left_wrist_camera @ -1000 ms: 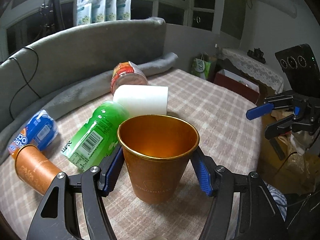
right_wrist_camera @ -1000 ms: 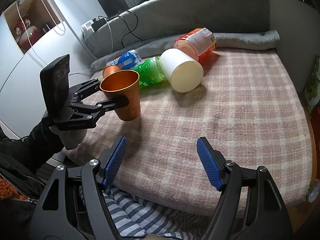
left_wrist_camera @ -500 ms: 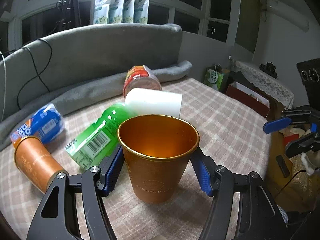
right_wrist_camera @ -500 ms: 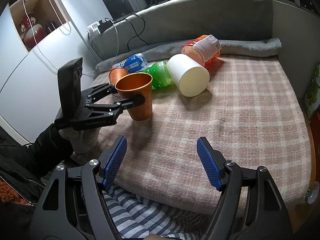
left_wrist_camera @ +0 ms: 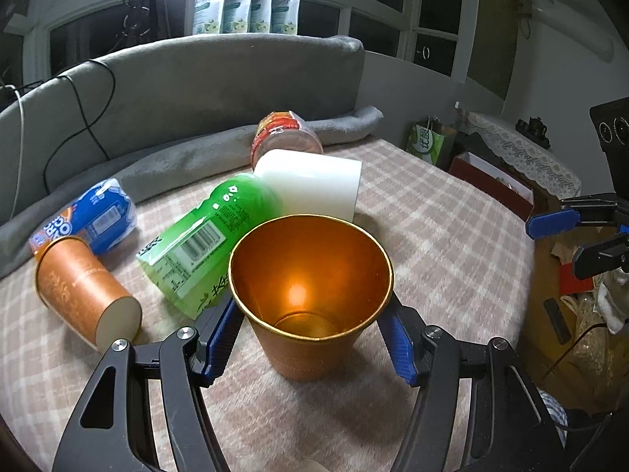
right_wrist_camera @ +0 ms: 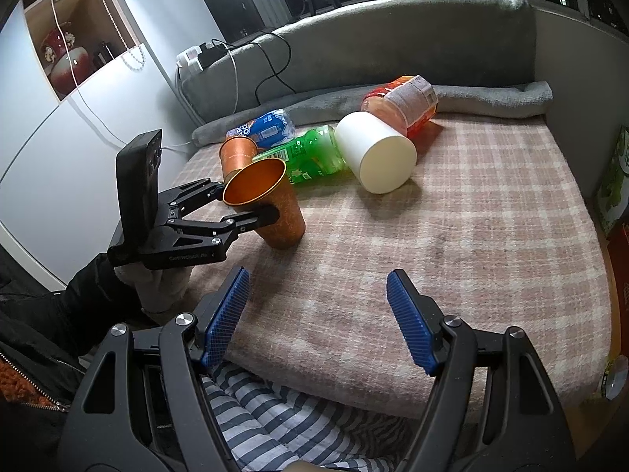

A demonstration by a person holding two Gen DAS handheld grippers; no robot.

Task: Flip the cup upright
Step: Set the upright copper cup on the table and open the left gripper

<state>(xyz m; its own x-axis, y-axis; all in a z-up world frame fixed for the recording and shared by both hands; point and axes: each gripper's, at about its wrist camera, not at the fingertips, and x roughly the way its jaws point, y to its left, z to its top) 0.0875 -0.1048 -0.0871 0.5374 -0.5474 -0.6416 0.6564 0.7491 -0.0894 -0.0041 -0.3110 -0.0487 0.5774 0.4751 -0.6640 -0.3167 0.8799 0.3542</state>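
Note:
A copper-orange cup [left_wrist_camera: 310, 299] stands mouth up on the checked cloth, tilted slightly toward the camera. It also shows in the right wrist view [right_wrist_camera: 271, 204]. My left gripper [left_wrist_camera: 310, 338] is shut on the cup, blue pads on both its sides; it also shows in the right wrist view [right_wrist_camera: 236, 206]. My right gripper [right_wrist_camera: 318, 318] is open and empty above the near edge of the cloth, and it shows at the right edge of the left wrist view [left_wrist_camera: 566, 232].
Behind the cup lie a second orange cup [left_wrist_camera: 84, 291], a green bottle [left_wrist_camera: 208, 240], a white cup [left_wrist_camera: 314, 185], a blue packet [left_wrist_camera: 86, 216] and a red-orange jar [left_wrist_camera: 285, 137]. A grey padded ledge [left_wrist_camera: 196, 78] borders the far side.
The left gripper has carried the cup a little forward and lowered it, tipping its mouth more toward the camera. The right gripper has stayed open and pulled back slightly.

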